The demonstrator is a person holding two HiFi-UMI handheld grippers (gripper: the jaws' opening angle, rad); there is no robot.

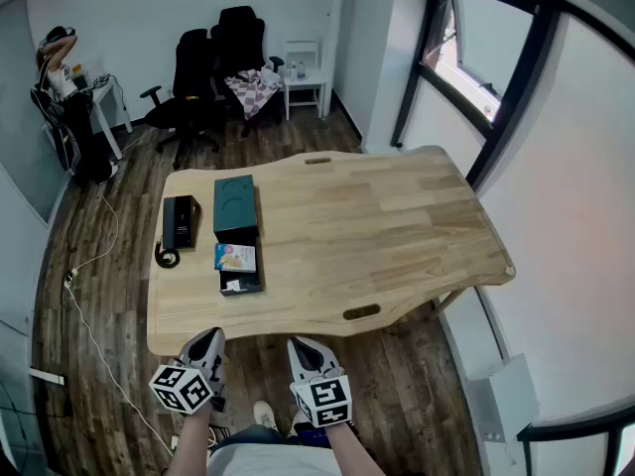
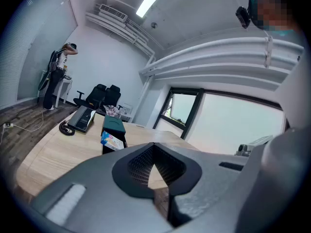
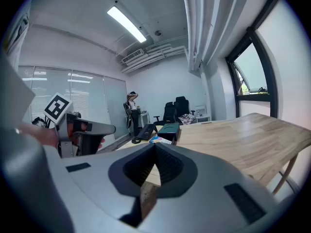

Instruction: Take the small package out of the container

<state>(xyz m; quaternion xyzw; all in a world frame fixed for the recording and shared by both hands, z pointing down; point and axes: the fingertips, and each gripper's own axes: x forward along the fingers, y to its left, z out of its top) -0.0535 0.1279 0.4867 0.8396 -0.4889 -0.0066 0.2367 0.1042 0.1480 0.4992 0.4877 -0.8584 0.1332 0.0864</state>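
Tongs, two of them, one in each of my hands, were all I had in play. I held them low and side by side, short of the near edge of the one wooden table [image 1: 397, 226] and over the plank floor. My left gripper [image 1: 208, 340] had its jaws fully together with nothing between them. My right gripper [image 1: 300, 347] was closed the same way, its ribbed pads meeting at the tip and holding nothing. Neither touched the table or anything on it.

On the left part of the tabletop I counted three things, all well away from both tongs. One was the dark teal container [image 1: 235, 204], standing lengthwise with a black open section at its near end. The single small package [image 1: 235, 257], pale blue with bright print, sat at that near end against the teal part. I could not tell whether it lay flat or leaned. Just beside the container, on its left, lay one black desk phone [image 1: 181, 221] with its coiled cord [image 1: 167, 258] curled at the near corner.

Beyond the table stood two black office chairs [image 1: 213, 67] close together and one small white side table [image 1: 303, 75]. One person [image 1: 58, 67] stood at the far left wall.
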